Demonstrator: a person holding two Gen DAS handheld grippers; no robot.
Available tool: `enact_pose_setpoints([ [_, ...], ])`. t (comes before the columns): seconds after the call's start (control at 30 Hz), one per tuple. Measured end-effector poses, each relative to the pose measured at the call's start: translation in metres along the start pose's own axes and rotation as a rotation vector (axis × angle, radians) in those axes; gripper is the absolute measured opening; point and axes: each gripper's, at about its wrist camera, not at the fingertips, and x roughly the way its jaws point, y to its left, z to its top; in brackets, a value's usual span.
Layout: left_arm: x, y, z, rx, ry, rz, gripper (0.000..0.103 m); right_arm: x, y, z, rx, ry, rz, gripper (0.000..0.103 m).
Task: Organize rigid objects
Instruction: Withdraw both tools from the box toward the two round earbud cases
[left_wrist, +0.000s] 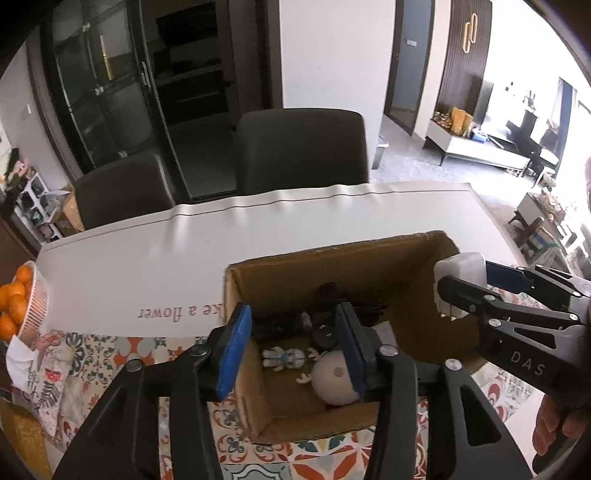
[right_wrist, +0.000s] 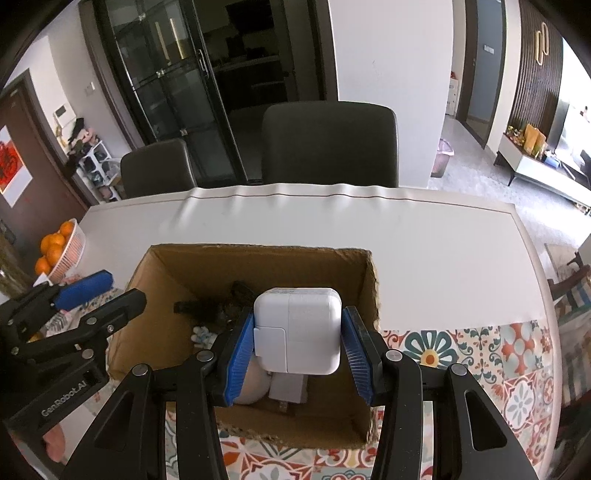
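An open cardboard box (left_wrist: 406, 266) (right_wrist: 162, 273) stands on the table. Inside lie a small white-blue robot figure (left_wrist: 284, 357), a beige round-headed figure (left_wrist: 332, 376), dark objects (left_wrist: 332, 295) and a grey adapter (right_wrist: 288, 387). My right gripper (right_wrist: 298, 343) (left_wrist: 476, 291) holds a white power adapter (right_wrist: 299, 328) (left_wrist: 460, 269) over the box; its right pad looks slightly apart from the adapter. My left gripper (left_wrist: 291, 347) (right_wrist: 92, 291) is open and empty above the box's left part.
A white basket of oranges (left_wrist: 33, 306) (right_wrist: 70, 254) sits at the table's left edge. Two dark chairs (left_wrist: 303, 147) stand behind the table. A patterned cloth (right_wrist: 480, 354) covers the near part; a white mat with lettering (left_wrist: 177, 312) covers the rest.
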Motion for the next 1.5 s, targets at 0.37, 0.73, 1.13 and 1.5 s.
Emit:
enact_pose_setpoints([
  [0.37, -0.033, 0.01, -0.016, -0.039, -0.032, 0.047, 0.072, -0.03, 0.013, -0.007, -0.036, -0.051, -0.036, 0.074],
  [0.73, -0.084, -0.023, -0.049, -0.016, -0.102, 0.04, 0.088, -0.09, 0.0, -0.054, -0.013, -0.104, -0.087, 0.082],
  [1.13, -0.106, -0.072, -0.091, 0.002, -0.09, -0.031, 0.098, -0.136, -0.042, -0.114, 0.054, -0.141, -0.158, 0.085],
  [1.5, -0.092, -0.119, -0.129, 0.027, -0.015, -0.061, 0.098, -0.134, -0.078, -0.162, 0.093, -0.082, -0.172, 0.085],
])
